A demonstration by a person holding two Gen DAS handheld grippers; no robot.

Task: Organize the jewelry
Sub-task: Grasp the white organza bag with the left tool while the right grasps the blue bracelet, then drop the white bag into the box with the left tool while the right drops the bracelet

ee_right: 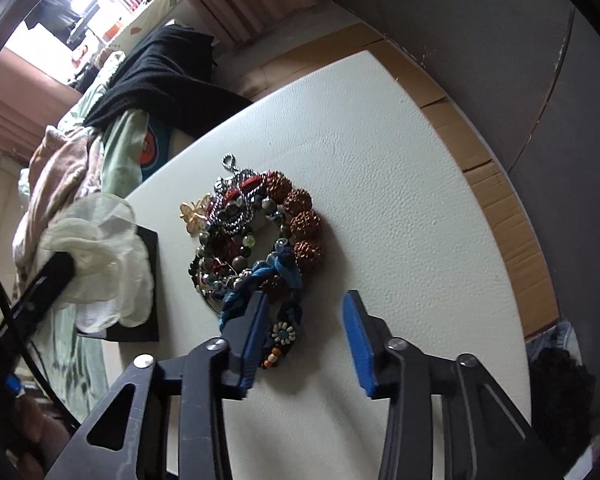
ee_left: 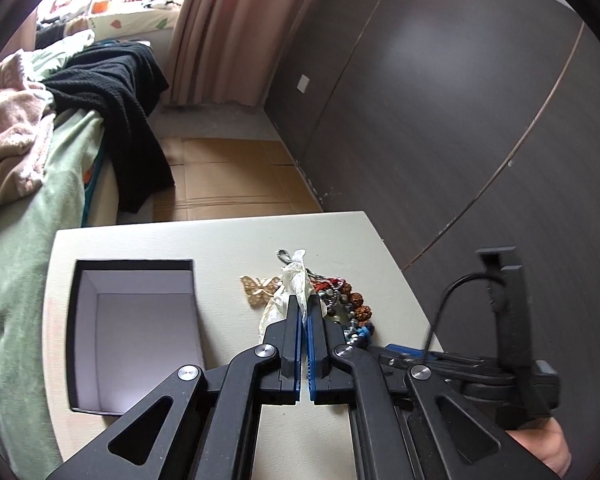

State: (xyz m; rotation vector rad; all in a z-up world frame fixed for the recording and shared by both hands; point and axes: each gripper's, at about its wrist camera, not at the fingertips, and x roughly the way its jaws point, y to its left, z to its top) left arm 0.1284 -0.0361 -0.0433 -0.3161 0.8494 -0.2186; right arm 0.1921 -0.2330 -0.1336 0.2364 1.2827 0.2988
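1. Blue-padded fingers of the left tool (ee_left: 304, 312) stand almost together, pinched on a crumpled white gauzy cloth (ee_left: 290, 292); the right wrist view shows that cloth (ee_right: 100, 256) bunched at the tool's tip, above the near corner of the box.
2. To do this step well, I judge the cloth should be carried clear of the heap with a slow lift, since a chain could catch in its folds. Whether any strand is snagged in it now cannot be told.
3. Right tool (ee_right: 306, 332) is wide open, with nothing gripped. Its left finger sits against the blue braided cord at the heap's near edge, and the other finger stands apart over bare desk. It looks placed to take the nearest piece or to steady the pile.
4. Jewelry heap (ee_right: 256, 240) lies on the white desk (ee_right: 400, 200), roughly mid-surface: large rust-brown knobbly beads in an arc, a silver chain, grey and green beads, red cord, and a small beaded flower piece closest to the tool. All of it is tangled together.
5. Just beside the heap lies a gold butterfly ornament (ee_left: 260, 290).
6. Beyond it sits an open black box (ee_left: 136, 340) with a pale lining, nothing in it, likely the destination.
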